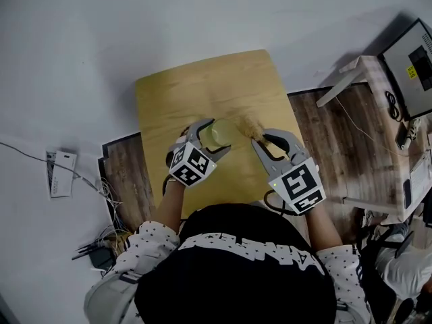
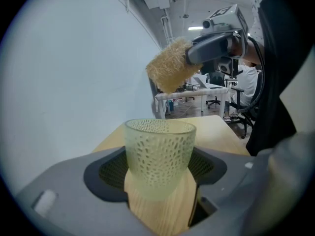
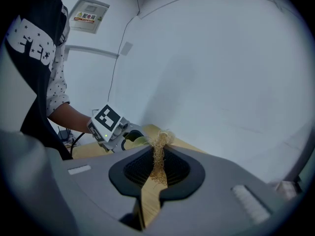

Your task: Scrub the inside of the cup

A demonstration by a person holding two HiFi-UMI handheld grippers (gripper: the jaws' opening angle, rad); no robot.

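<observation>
Over the middle of the wooden table (image 1: 202,86), just ahead of your body at its near edge, you hold one tool in each hand. Your left gripper (image 1: 210,139) has its jaws pressed against both sides of a pale green cup (image 2: 158,151) with a pitted wall. The grip sits low on the body, so the rim and open mouth stay clear and face up, a hold that seems chosen to steady the cup for work from above. No view settles whether its base rests on the wood or hangs just above it.

Your right gripper (image 3: 157,168) has its jaws squeezed onto a tuft of straw-coloured scrubber (image 3: 158,156), pinching it at the back so the frayed end sticks out past the tips as the working end. From the left gripper view, that tuft hangs above and a little beyond the rim, on its right side and clear of it, with nothing inside the cup. The scrub itself looks not yet begun. The next move would call for lowering the tuft straight into the mouth while the left hand braces against the push.
</observation>
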